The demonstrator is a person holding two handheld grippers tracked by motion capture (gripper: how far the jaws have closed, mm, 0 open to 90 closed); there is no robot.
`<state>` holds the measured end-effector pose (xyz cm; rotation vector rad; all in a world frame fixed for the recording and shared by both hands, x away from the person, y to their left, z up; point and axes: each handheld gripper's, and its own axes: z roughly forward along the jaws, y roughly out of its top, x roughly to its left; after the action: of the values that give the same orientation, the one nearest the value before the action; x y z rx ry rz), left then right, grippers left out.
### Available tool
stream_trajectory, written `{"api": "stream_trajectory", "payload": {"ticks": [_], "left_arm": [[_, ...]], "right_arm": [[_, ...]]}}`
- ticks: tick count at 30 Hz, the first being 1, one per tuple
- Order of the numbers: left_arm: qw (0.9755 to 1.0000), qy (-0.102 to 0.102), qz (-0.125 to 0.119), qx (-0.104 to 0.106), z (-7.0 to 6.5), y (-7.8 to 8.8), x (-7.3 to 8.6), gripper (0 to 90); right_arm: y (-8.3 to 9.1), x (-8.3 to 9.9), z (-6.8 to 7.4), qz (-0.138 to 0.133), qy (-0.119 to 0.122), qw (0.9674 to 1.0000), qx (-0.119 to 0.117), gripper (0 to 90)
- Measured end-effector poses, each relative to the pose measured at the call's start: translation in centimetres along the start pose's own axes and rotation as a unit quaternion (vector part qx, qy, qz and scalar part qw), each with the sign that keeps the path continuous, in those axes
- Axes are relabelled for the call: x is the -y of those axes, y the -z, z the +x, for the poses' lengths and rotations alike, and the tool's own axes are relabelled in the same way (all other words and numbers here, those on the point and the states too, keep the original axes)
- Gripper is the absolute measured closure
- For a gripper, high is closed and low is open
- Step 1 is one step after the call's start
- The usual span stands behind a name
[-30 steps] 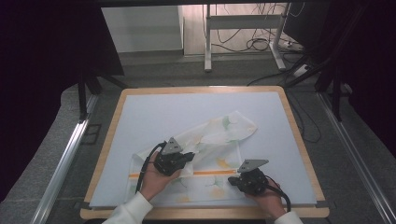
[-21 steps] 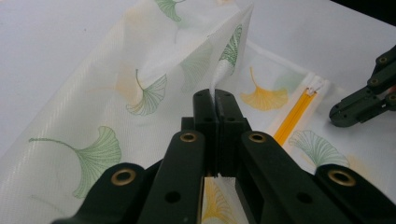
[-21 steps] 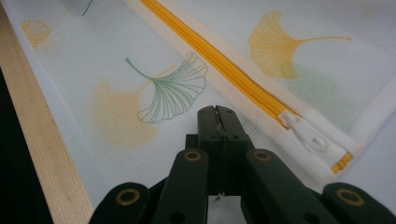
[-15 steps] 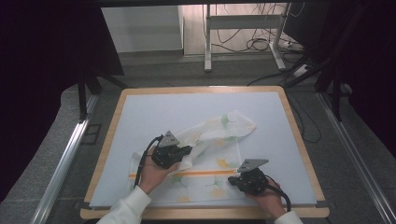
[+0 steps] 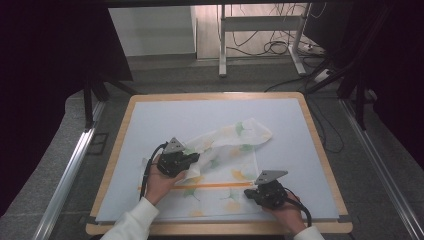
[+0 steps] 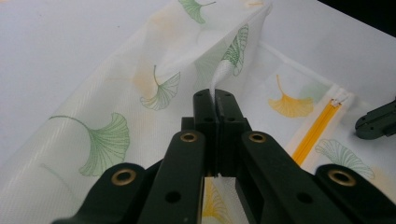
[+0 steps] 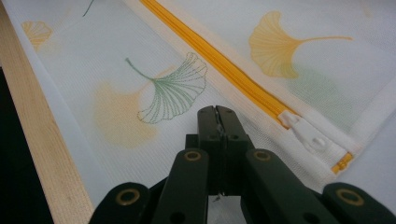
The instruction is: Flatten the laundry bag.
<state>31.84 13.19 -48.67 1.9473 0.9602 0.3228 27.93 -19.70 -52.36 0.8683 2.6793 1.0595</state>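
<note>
We stand at a wooden-rimmed table (image 5: 306, 107) with a pale mat (image 5: 165, 117) on it. On the mat lies a mesh bag (image 5: 235, 150) printed with ginkgo leaves, half folded. We judge the fold is under way: our left claw (image 6: 214, 100) is clenched on a pinch of the bag's fabric and holds it raised over the flat part. Our right claw (image 7: 215, 114) is clenched too, low on the bag near the orange zipper (image 7: 224, 63); whether it grips mesh we cannot tell. Next the left should carry its edge across and lay it square. Nothing blocks the way.

Wood-edged table (image 5: 320, 145), floor cables (image 5: 280, 47)
</note>
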Motion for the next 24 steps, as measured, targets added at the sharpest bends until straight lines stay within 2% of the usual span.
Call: {"api": "stream_trajectory", "payload": {"ticks": [12,24], "left_arm": [[0.9995,0.027,-0.015,0.001,1.6,0.6,0.1,89.8],[0.9990,0.037,-0.017,-0.016,3.0,1.0,0.2,89.8]], "right_arm": [[0.0,0.0,0.0,0.000,0.002,1.0000,0.000,89.3],[0.0,0.0,0.0,-0.001,0.003,1.0000,0.000,89.2]]}}
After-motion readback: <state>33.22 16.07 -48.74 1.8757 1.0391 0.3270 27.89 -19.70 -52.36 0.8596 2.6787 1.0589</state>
